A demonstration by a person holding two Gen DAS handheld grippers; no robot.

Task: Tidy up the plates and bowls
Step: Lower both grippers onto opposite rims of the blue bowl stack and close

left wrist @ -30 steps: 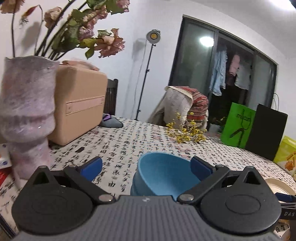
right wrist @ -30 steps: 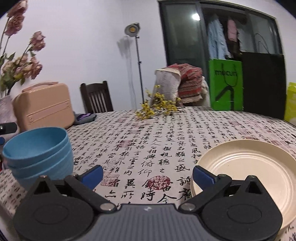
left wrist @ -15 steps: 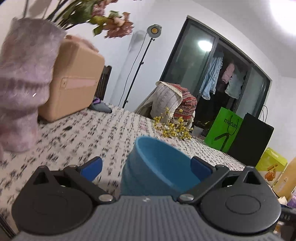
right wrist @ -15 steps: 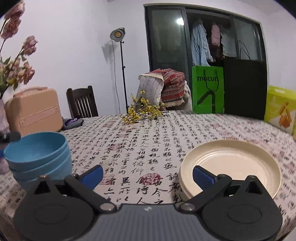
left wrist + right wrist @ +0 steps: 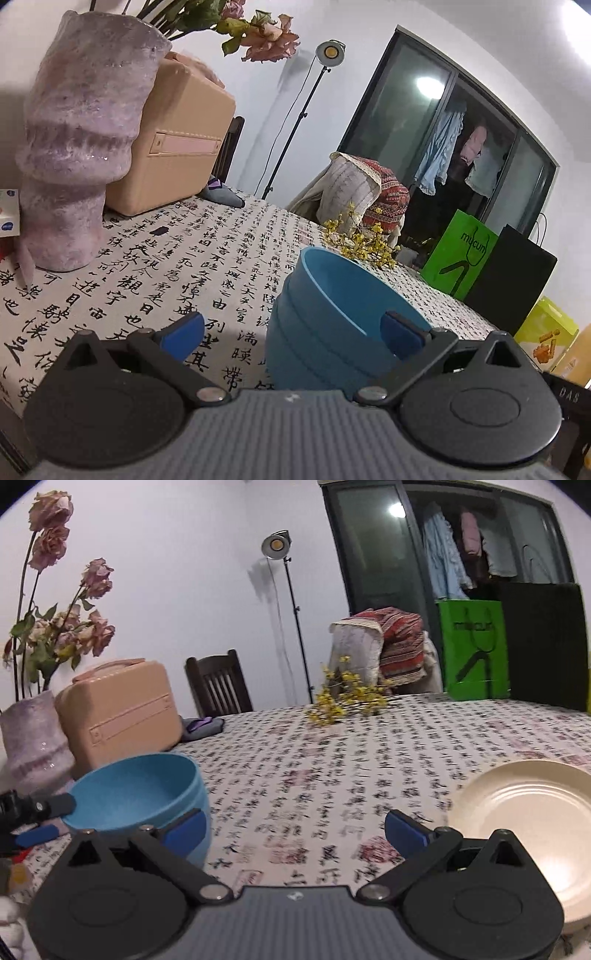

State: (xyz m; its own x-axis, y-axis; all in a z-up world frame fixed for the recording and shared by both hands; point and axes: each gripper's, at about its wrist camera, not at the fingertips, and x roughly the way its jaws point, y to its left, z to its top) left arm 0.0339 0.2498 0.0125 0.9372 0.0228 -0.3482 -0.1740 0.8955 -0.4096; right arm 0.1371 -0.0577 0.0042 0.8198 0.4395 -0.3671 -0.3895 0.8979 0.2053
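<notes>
The bowls (image 5: 332, 332) now tilt more toward the wide-open left gripper (image 5: 291, 328); right gripper (image 5: 295, 827) (also wide, empty) drifts from the plate (image 5: 524, 812).

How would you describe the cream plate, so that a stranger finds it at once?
Start from the table covered with a cloth printed in black characters. On its right side, in front of the right gripper, lies the cream plate. It is the only flat, pale dish; the blue bowls stand far to the left.
</notes>
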